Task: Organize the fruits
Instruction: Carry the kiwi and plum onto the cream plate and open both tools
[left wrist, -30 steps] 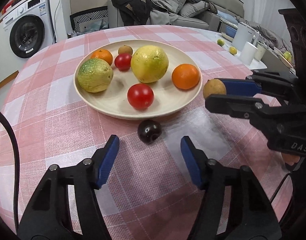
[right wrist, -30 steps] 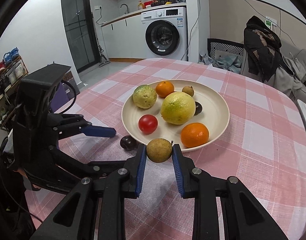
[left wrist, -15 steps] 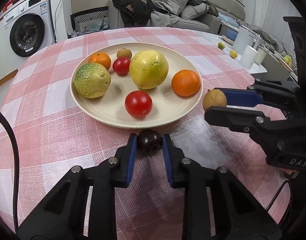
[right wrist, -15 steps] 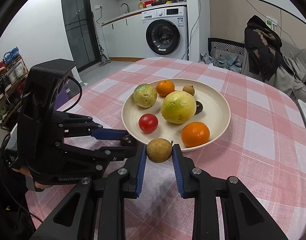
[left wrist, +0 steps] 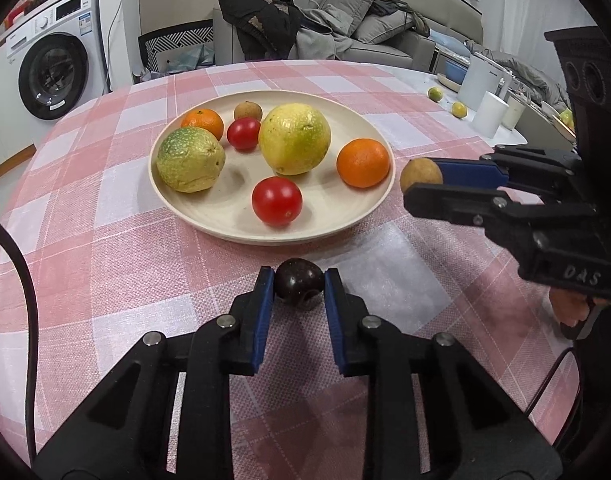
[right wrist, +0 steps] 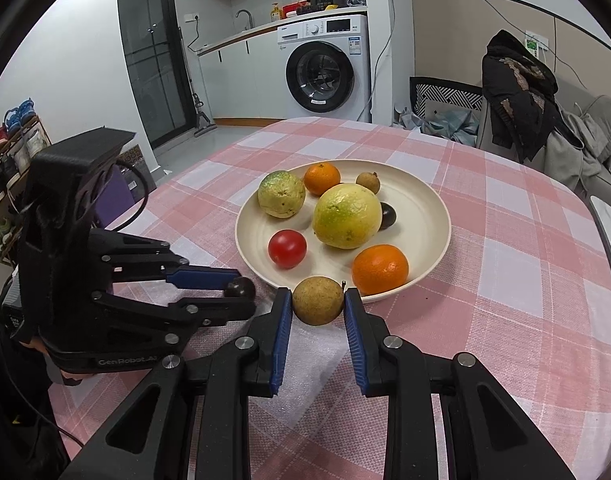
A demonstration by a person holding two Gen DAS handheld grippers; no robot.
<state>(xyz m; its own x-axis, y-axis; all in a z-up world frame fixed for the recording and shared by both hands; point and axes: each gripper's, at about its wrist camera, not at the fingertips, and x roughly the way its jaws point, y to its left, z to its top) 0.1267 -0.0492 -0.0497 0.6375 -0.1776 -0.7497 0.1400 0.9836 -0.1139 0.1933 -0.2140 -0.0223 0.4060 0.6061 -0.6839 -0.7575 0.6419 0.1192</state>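
From the left wrist camera, I have my left tongs [left wrist: 299, 286] closed on a small dark fruit [left wrist: 299, 283], the blue pads pressing on both of its sides. It sits low over the pink checked table [left wrist: 105, 264], just short of the near rim of the cream plate [left wrist: 369, 216]; I cannot tell whether it is already clear of the cloth. On the plate I count two big yellow-green fruits, two oranges, two red tomatoes and one small brown fruit at the back. Off to the right, the right tongs [left wrist: 423, 184] pinch a brown round fruit [left wrist: 419, 174] just beside the plate's rim.

From the right wrist camera, the right tongs [right wrist: 318, 302] are clamped on that brown round fruit [right wrist: 317, 300], a short stem sticking out at its right, with the fruit close against the plate's near edge [right wrist: 425, 276]. The left tongs [right wrist: 241, 294] reach in from the left with the dark fruit [right wrist: 241, 287] at their tips. Another dark fruit lies on the plate, tucked behind the largest yellow one.

As I read it, both pick-ups are made and the carry to the plate is the step in hand. Next I need to lift each fruit over the rim and set it in a bare patch: there is room at the near left by the tomato and on the far right side. I would release gently, since round fruit rolls, and keep the two tongs from crossing.
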